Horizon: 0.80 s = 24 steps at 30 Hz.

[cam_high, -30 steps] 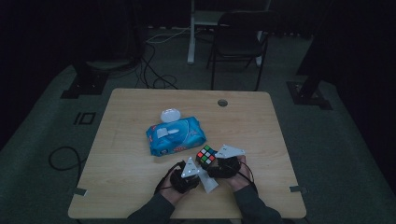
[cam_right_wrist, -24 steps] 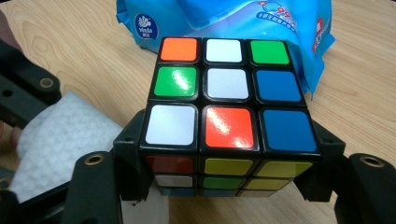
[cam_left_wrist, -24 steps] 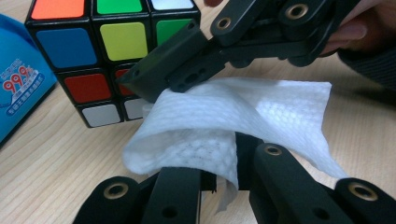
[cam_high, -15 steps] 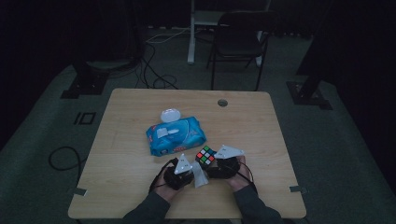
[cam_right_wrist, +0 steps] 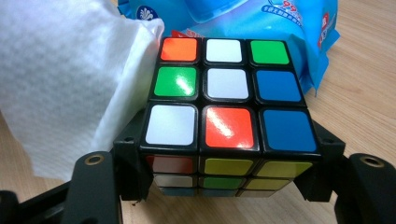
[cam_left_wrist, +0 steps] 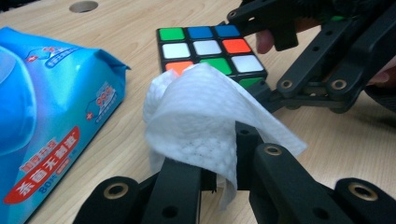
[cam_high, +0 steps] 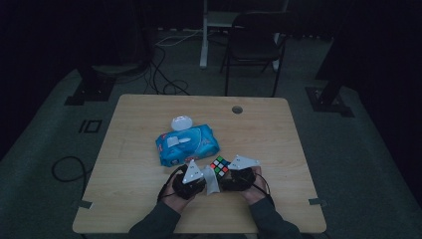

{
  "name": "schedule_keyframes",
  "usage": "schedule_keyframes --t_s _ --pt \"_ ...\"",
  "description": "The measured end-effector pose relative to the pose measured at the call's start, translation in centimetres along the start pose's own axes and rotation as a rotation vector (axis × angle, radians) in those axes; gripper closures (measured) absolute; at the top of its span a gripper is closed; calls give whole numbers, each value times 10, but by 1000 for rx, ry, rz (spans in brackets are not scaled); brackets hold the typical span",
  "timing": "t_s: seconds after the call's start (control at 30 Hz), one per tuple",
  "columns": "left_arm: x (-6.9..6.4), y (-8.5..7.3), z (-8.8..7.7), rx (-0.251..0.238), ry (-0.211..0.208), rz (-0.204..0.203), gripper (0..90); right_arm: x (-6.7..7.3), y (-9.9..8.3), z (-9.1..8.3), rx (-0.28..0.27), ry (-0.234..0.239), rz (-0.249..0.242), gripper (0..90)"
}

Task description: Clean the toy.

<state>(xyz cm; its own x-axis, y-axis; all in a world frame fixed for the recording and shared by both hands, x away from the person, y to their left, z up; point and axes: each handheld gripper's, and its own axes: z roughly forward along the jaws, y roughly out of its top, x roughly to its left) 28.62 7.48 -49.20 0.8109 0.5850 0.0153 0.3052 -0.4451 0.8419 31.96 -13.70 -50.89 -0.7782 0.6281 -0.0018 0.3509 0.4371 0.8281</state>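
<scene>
My left gripper is clamped on the wet wipe; my right gripper grips the cube on the surface. Wipe is beside the cube; I judge wiping barely started.

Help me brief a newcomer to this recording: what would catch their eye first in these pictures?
First the scrambled puzzle cube, bright against the wooden table, clamped at its sides in the right tongs near the table's front edge. Right beside it, a white wet wipe is pinched in the left tongs and bunched against the cube's side. Behind them lies a blue pack of wipes, its round white lid flipped open.
</scene>
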Motion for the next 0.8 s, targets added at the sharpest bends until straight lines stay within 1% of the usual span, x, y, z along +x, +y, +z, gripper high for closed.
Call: schedule_keyframes --t_s 0.07,0.13,0.23,0.33,0.47,0.53,0.6,0.67,0.8 --pt "0 0 0 -7 -3 -3 852 -1 0 0 1 -5 -2 347" --pt "3 -2 -1 -7 3 -14 852 -1 0 -1 -4 -9 0 346" --pt "9 -8 0 6 15 -30 853 -3 1 -4 -14 -8 9 347" --pt "13 -17 3 28 25 -49 852 -4 2 -8 -20 -19 9 347" --pt "19 -26 9 48 27 -77 853 -4 6 -13 -42 -23 11 346" --pt "20 -28 12 50 22 -84 853 -3 8 -14 -47 -17 13 346" --pt "20 -28 13 53 22 -83 852 -3 8 -15 -48 -12 14 347" --pt "19 -29 18 55 20 -77 852 0 10 -14 -51 0 15 347" --pt "21 -29 22 49 13 -90 852 2 11 -13 -54 8 14 347"
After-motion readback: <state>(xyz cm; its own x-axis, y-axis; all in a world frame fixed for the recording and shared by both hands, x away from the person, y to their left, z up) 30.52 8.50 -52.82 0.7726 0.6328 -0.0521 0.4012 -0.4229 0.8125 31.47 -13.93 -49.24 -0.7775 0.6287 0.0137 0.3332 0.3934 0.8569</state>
